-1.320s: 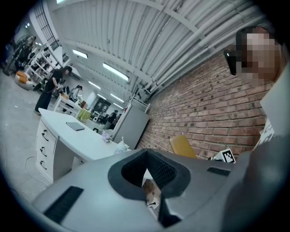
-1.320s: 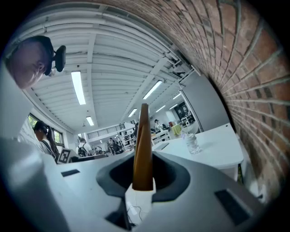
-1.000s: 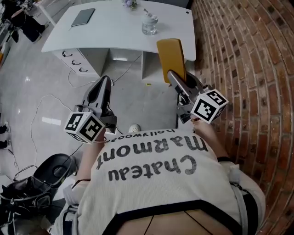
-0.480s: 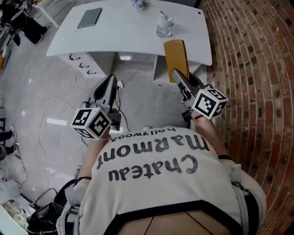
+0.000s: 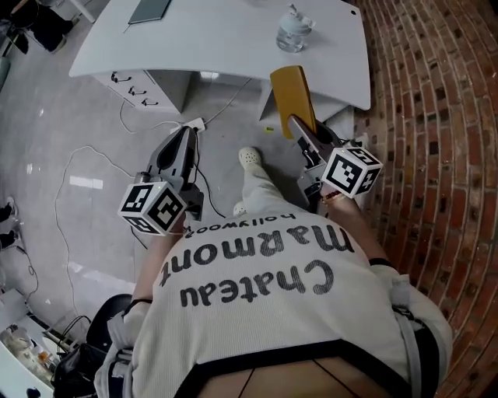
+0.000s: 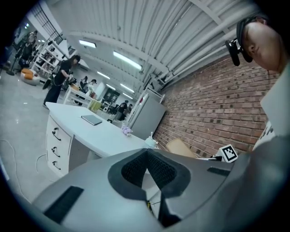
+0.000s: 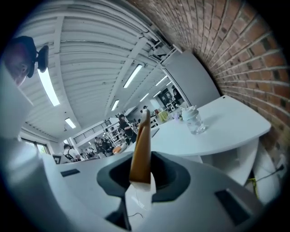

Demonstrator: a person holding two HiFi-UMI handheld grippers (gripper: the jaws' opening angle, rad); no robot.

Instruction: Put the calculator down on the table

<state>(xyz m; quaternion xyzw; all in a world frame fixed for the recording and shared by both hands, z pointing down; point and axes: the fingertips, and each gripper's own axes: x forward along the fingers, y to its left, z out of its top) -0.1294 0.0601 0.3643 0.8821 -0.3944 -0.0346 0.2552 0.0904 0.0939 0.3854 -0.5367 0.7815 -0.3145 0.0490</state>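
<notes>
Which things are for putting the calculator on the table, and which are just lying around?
For the job:
- the yellow calculator
- the right gripper, shut on it
- the white table

Just lying about:
- the glass jar on the table
- the dark notebook on the table
- the left gripper, shut with nothing in it

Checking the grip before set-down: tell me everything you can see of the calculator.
The calculator is a thin, flat, yellow-orange slab, plastic by its look. Only a plain face shows, with no keys or display. The right hand-held gripper clamps its near end, so it juts forward past the jaws, standing on edge in the right gripper view. It hangs in the air by the white table, touching only the pads.
</notes>
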